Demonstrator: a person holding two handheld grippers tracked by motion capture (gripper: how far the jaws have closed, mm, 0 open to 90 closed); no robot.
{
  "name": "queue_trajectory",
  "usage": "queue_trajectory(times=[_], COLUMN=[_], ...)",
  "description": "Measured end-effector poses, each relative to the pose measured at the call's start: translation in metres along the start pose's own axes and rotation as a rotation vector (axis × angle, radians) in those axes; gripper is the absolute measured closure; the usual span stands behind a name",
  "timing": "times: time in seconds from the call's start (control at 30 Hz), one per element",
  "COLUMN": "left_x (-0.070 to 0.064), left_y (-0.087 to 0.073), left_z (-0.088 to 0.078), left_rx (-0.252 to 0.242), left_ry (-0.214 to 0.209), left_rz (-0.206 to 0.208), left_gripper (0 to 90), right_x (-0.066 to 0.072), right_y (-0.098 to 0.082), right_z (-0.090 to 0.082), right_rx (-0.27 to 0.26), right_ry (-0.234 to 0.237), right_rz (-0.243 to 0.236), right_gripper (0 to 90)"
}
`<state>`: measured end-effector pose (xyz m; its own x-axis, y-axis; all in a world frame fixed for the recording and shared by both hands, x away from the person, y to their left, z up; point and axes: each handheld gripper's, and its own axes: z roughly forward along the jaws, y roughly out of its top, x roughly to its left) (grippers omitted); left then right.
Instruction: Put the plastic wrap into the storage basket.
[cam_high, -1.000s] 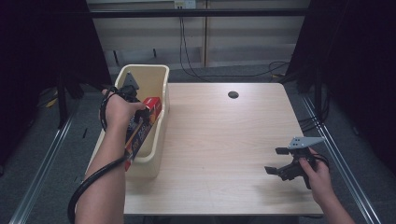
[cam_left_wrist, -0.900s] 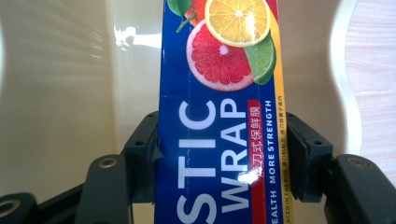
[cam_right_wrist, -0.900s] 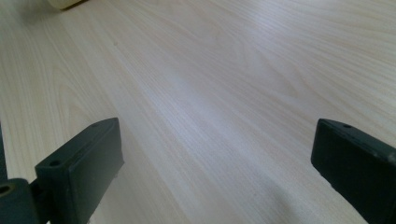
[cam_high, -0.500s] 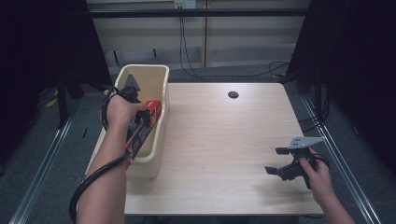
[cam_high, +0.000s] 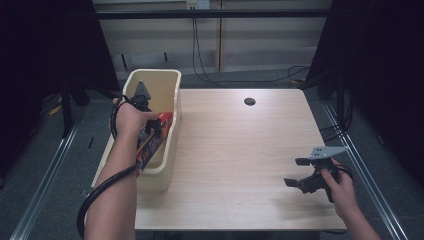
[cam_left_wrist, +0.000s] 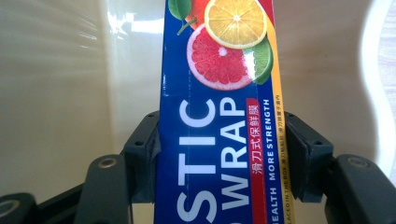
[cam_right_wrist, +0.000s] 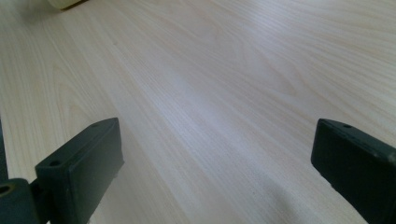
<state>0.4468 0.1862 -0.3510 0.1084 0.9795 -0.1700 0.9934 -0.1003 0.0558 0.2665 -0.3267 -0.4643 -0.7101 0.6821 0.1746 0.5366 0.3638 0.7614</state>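
A long blue box of plastic wrap (cam_high: 151, 144), printed with citrus slices, slants down into a cream plastic bin (cam_high: 155, 74) at the table's left edge. My left gripper (cam_high: 150, 126) is shut on this box. In the left gripper view both black pads press the sides of the box (cam_left_wrist: 219, 140), with the bin's pale wall (cam_left_wrist: 60, 84) behind it. My right gripper (cam_high: 294, 171) rests low over the table (cam_high: 240, 145) near the front right corner. Its jaws stand wide apart in the right gripper view (cam_right_wrist: 215, 158), with bare wood between them.
A small dark round hole (cam_high: 249, 101) sits in the tabletop near the far edge. Cables run along the floor behind the table, and dark curtains hang on both sides. A black cable trails from the left gripper down past the forearm (cam_high: 95, 200).
The left hand and the box have barely shifted inside the bin. The right gripper has stayed where it was.
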Motion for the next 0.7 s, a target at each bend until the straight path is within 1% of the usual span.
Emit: queue_trajectory(times=[0.03, 0.07, 0.1, 0.17, 0.23, 0.33, 0.37, 0.43, 0.5, 0.57, 0.6, 0.63, 0.67, 0.7], left_x=[0.0005, 0.0005, 0.001, 0.0007, 0.0017, 0.0024, 0.0038, 0.0038, 0.0036, 0.0037, 0.0041, 0.0032, 0.0032, 0.0025], left_y=[0.0002, 0.0001, 0.0002, 0.0, 0.0, 0.0001, 0.0007, 0.0007, 0.0005, 0.0004, 0.0006, 0.0005, 0.0005, 0.0006], left_z=[0.0002, 0.0008, 0.001, 0.0026, 0.0033, 0.0042, 0.0044, 0.0053, 0.0058, 0.0057, 0.0044, 0.0036, 0.0036, 0.0006], left_rx=[0.008, 0.006, 0.01, -0.004, -0.002, 0.0, 0.014, 0.009, 0.014, 0.014, 0.019, 0.01, 0.01, 0.014], left_ry=[-0.003, -0.001, -0.002, -0.003, -0.007, 0.002, -0.005, -0.004, -0.011, -0.017, -0.019, -0.017, -0.017, -0.017], left_rz=[0.006, 0.001, 0.004, -0.013, -0.017, -0.016, -0.009, -0.013, -0.016, -0.018, -0.01, -0.019, -0.019, -0.011], left_gripper=[39.6, 39.6, 39.6, 39.5, 39.5, 39.5, 39.5, 39.4, 39.3, 38.7, 38.4, 38.1, 38.2, 38.2], right_x=[-0.0003, -0.0003, -0.0003, -0.0003, -0.0001, 0.0, 0.0, -0.0001, 0.0, 0.0, -0.0001, 0.0, 0.0, 0.0001], right_y=[-0.0002, -0.0003, -0.0003, -0.0003, -0.0002, 0.0, 0.0001, 0.0, 0.0, 0.0, 0.0, 0.0, 0.0001, 0.0001], right_z=[0.0, -0.0003, -0.0003, -0.0001, 0.0002, 0.0002, 0.0002, 0.0001, 0.0001, 0.0003, 0.0005, 0.0004, 0.0006, 0.0008], right_rx=[-0.002, -0.002, -0.002, -0.001, -0.002, 0.0, 0.0, 0.0, -0.001, -0.001, 0.0, 0.001, 0.001, 0.001], right_ry=[-0.001, 0.0, 0.001, 0.001, -0.001, 0.004, 0.002, 0.001, -0.002, -0.001, 0.0, -0.004, -0.003, 0.0], right_rz=[0.001, 0.005, 0.005, 0.003, 0.003, -0.001, -0.001, -0.001, 0.002, 0.001, 0.0, 0.0, 0.0, 0.0], right_gripper=[2.1, 2.1, 2.2, 2.2, 2.1, 2.1, 2.2, 2.1, 2.2, 2.1, 2.1, 2.1, 2.1, 2.1])
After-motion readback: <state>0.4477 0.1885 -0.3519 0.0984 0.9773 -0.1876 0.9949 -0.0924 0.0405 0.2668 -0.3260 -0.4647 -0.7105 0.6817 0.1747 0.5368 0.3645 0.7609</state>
